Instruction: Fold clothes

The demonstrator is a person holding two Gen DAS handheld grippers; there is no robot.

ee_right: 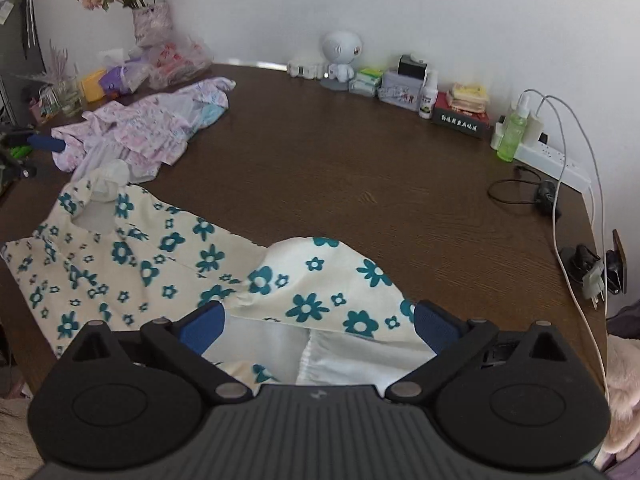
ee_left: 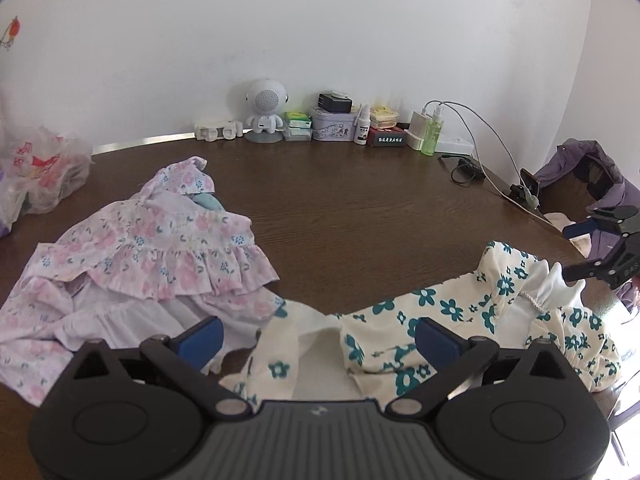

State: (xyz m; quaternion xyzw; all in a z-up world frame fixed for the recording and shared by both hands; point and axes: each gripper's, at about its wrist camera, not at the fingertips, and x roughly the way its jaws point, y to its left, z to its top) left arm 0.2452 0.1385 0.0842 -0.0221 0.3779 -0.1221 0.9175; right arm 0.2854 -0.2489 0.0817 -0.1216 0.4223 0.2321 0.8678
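Both the left gripper [ee_left: 318, 336] and right gripper [ee_right: 318, 326] stand wide open, holding nothing, above the cream teal-flowered garment [ee_right: 168, 264] lying rumpled at lower frame; folding appears mid-step, next requiring fresh edge grips

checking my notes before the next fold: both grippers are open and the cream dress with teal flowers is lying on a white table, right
Not quite. The table is dark brown wood, not white; the right wrist view shows it plainly. The rest holds: the left gripper and the right gripper are both open, and the cream dress with teal flowers lies on the table.
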